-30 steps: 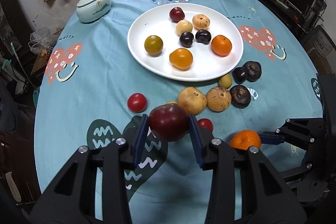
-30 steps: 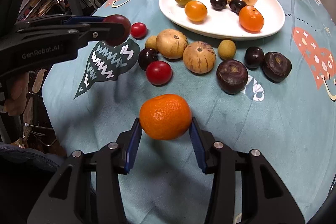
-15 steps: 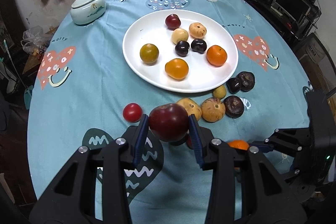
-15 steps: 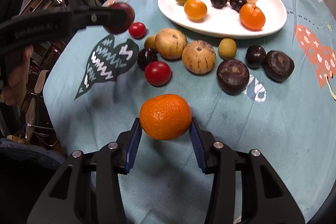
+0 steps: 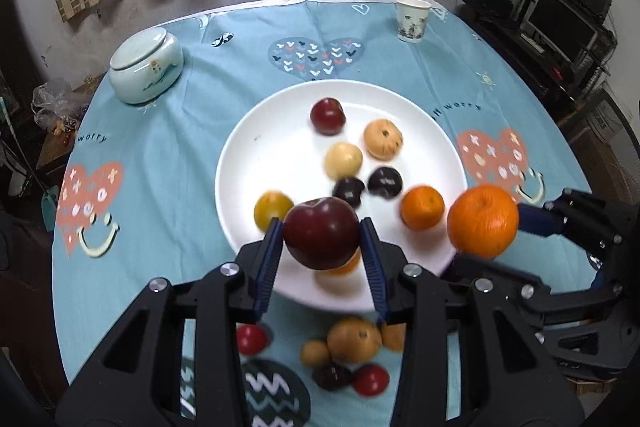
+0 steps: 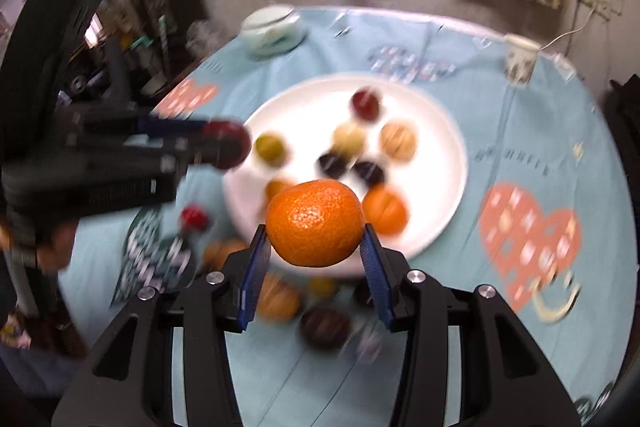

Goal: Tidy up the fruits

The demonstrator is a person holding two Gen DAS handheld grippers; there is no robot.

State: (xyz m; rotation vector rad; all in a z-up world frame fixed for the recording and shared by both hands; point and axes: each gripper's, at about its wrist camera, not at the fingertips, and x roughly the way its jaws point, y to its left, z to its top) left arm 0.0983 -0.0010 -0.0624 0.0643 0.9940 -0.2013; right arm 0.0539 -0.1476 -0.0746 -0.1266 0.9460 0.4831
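Observation:
My left gripper (image 5: 322, 247) is shut on a dark red plum (image 5: 322, 233), held above the near rim of the white plate (image 5: 248, 155). To its right, the right gripper (image 5: 484, 227) is shut on a mandarin (image 5: 482, 219) over the plate's right rim. In the right wrist view the mandarin (image 6: 316, 223) sits between the blue pads of the right gripper (image 6: 316, 247), and the left gripper (image 6: 224, 147) holds the plum (image 6: 230, 145) at the plate's (image 6: 432, 131) left edge. Several fruits lie on the plate. Several loose fruits (image 5: 354, 341) lie on the cloth below the fingers.
A pale lidded ceramic jar (image 5: 146, 67) stands at the far left of the round table and a paper cup (image 5: 412, 21) at the far right. The blue patterned cloth (image 5: 168, 167) covers the table. Shelves with electronics (image 5: 560, 27) stand beyond the right edge.
Both grippers have moved forward and upward with their fruit, from over the loose fruits to the plate's near rim. The right wrist view is now blurred by motion.

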